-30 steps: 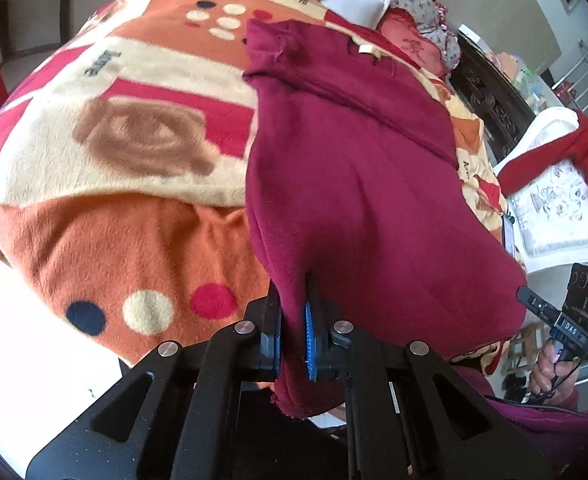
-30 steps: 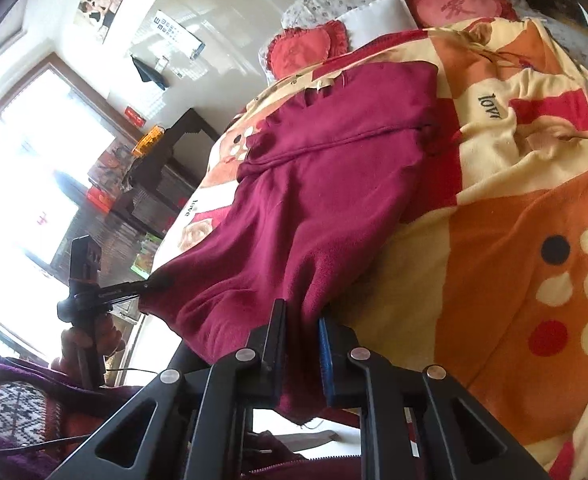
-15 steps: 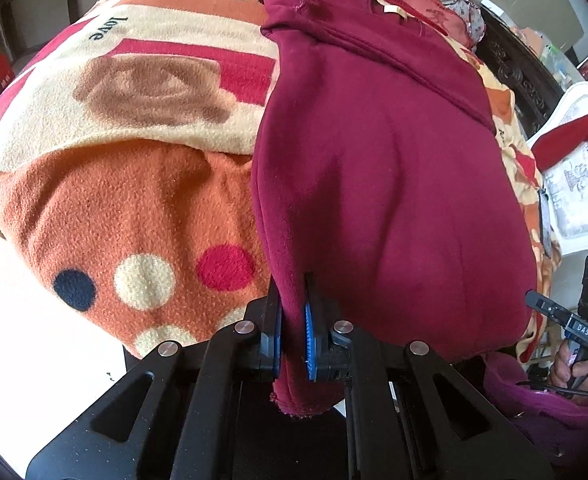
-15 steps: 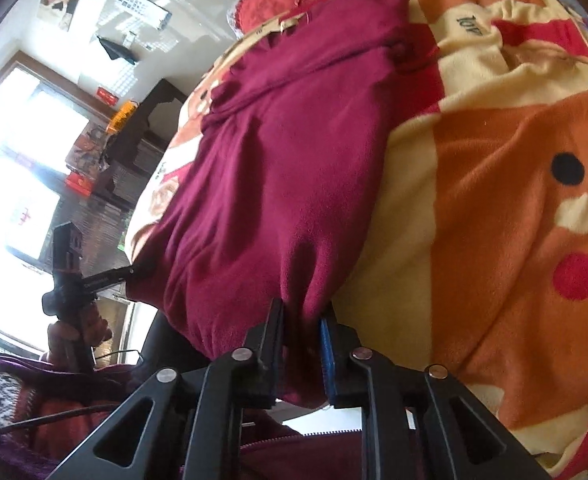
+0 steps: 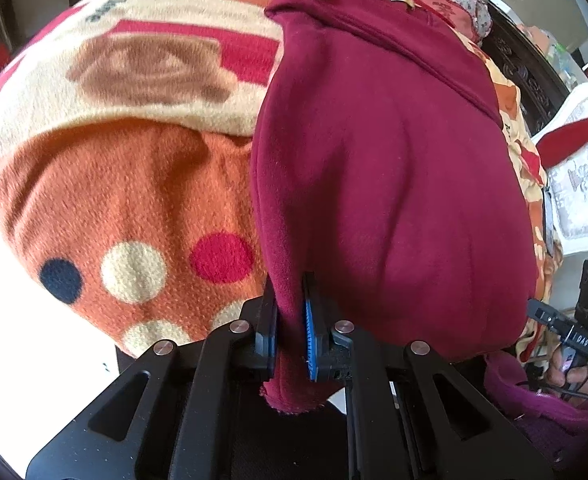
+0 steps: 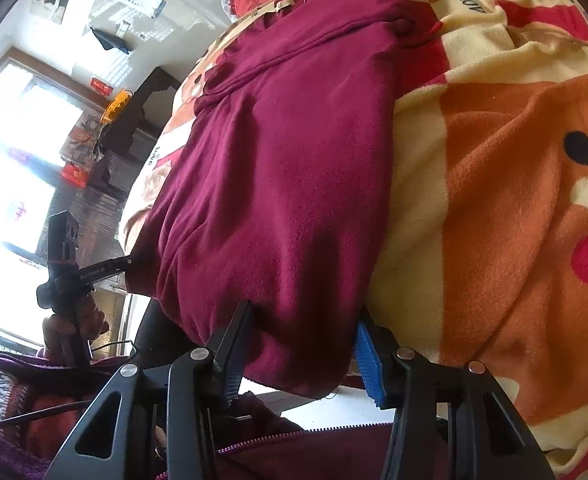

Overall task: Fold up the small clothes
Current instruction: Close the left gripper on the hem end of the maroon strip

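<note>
Left wrist: left claw (image 5: 289, 316) clamped on maroon garment (image 5: 390, 168) hem, cloth spread ahead over blanket (image 5: 133, 200).

Right wrist: right claw (image 6: 300, 346) spread wide, garment corner (image 6: 306, 364) loose between fingers. Risk: uneven, one-sided pull skewing the fold.

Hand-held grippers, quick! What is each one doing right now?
Left hand-held gripper: shut, pinching the hem of the maroon garment.
Right hand-held gripper: open, with its fingers spread either side of the garment's hem.
</note>
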### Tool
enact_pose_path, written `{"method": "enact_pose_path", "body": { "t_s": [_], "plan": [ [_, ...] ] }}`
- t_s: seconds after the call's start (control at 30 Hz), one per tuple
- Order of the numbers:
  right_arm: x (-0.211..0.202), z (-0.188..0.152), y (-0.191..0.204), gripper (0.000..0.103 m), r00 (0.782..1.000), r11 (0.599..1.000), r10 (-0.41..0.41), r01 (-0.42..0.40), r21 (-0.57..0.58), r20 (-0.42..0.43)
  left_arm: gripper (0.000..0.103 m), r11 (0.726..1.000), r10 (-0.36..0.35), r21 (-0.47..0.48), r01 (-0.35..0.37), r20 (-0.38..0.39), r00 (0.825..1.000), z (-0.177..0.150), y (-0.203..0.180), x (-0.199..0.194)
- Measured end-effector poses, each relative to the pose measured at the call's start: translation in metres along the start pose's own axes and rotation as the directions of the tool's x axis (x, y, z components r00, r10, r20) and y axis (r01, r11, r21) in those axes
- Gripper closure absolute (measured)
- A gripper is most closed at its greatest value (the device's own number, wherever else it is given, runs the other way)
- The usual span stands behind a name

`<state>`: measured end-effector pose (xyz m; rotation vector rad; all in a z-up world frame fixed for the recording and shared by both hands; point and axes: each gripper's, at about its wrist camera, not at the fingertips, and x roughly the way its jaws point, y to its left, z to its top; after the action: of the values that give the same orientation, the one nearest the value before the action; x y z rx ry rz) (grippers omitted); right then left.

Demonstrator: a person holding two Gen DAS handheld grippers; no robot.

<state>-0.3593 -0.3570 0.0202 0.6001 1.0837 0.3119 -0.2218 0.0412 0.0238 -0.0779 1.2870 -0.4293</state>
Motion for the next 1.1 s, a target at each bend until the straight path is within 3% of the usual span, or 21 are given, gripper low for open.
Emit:
{"method": "enact_pose_path", "body": {
  "t_s": [0.27,0.37,0.4,0.5,0.8,1.1],
  "plan": [
    [0.001,-0.006,0.008,0.056,0.999,0.998,-0.033,0.033,-0.055,0.015,0.084,0.996,-0.05,-0.072,0.048,-0.028,0.998,-0.001,0.012,0.007],
    [-0.001,-0.005,0.011,0.069,0.999,0.996,-0.036,0.038,-0.077,0.019,0.084,0.999,-0.046,-0.023,0.045,-0.027,0.999,-0.002,0.007,0.005],
    [-0.001,-0.005,0.012,0.075,0.999,0.997,-0.028,0.029,-0.075,0.02,0.09,0.998,-0.054,-0.017,0.053,-0.024,0.998,-0.002,0.006,0.004],
    [-0.007,-0.003,0.015,0.085,0.999,0.996,-0.011,0.014,-0.086,0.037,0.094,0.993,-0.113,-0.024,0.113,-0.006,0.994,0.002,0.006,-0.003],
    [-0.043,0.022,0.026,0.087,0.984,0.992,0.112,-0.101,-0.081,0.14,0.095,0.983,-0.18,-0.014,0.184,0.151,0.972,0.028,0.008,-0.049],
    [-0.064,0.056,0.04,0.087,0.955,0.987,0.134,-0.106,-0.117,0.264,0.095,0.982,-0.184,0.017,0.186,0.26,0.948,0.066,0.0,-0.074]
  ]
}}
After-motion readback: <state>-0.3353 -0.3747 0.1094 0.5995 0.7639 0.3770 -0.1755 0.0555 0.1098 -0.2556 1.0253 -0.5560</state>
